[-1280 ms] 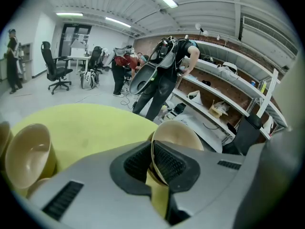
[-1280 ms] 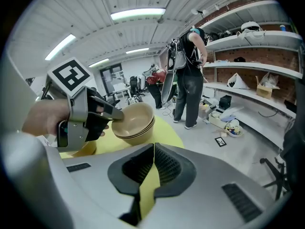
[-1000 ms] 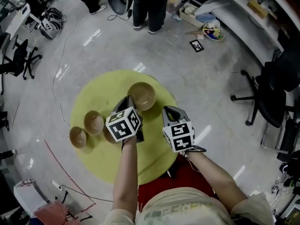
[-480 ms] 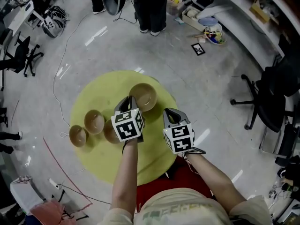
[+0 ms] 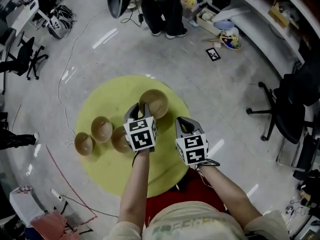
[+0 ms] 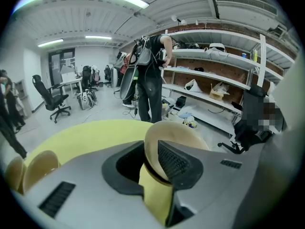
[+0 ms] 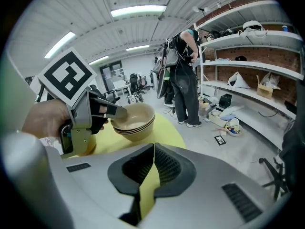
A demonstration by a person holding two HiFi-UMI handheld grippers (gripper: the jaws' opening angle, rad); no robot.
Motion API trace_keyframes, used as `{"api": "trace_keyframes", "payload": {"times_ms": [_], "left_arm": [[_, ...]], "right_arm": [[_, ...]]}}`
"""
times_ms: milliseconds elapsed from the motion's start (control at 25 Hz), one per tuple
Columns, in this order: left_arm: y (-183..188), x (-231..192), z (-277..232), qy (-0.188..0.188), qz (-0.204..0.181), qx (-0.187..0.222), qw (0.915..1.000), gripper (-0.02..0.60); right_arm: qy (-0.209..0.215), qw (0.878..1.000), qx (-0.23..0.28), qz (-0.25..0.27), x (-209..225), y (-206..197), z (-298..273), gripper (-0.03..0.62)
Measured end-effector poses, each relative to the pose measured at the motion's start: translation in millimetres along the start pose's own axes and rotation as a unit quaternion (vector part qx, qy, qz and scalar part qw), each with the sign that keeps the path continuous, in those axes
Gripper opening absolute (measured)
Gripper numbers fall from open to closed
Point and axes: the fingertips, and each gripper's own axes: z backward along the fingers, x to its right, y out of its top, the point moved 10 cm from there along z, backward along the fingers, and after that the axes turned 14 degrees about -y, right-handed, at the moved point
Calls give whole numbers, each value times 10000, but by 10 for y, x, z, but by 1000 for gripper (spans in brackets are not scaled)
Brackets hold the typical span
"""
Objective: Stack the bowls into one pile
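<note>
Our left gripper has its jaws clenched on the near rim of the big bowl, one jaw inside the wall and one outside. The right gripper waits just beside it at 3 o'clock, jaws pressed together on nothing. A grip on one side of the rim will want to tip the bowl, so we should keep any lift low and level. We judge the smaller bowls belong inside this one, not under it, and the spare gripper could fetch them. In the right gripper view the held bowl shows ringed rims, so it looks to us like two or three bowls already nested, the top one empty. It sits toward 1 o'clock on the yellow bench. Three smaller bowls, all empty, stand apart: the centre bowl just beside the left gripper, the middle bowl at 9 o'clock, and the outer bowl toward 8 o'clock.
</note>
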Motion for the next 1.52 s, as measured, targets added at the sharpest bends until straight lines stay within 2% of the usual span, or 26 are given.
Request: {"api": "trace_keyframes", "payload": {"times_ms": [160,600,1000,1280,1520], "left_arm": [[-28,36,0,131,-232,-77,9996,97],[-60,77,11,347,-444,-183,9982,118],[101,157,222,361,-546,352,9972,115],[212,208,504,286,-615,708,9952,57],[248,231,770,192,-623,964,9932,34]], "right_arm": [[-1,10000,13,-8,9,-12,16,37],[-10,10000,38,-18,35,-4,68,37],[7,9997,223,-23,30,61,151,37],[33,9981,589,-174,-39,211,351,37],[68,9953,937,-236,-97,343,541,37]]}}
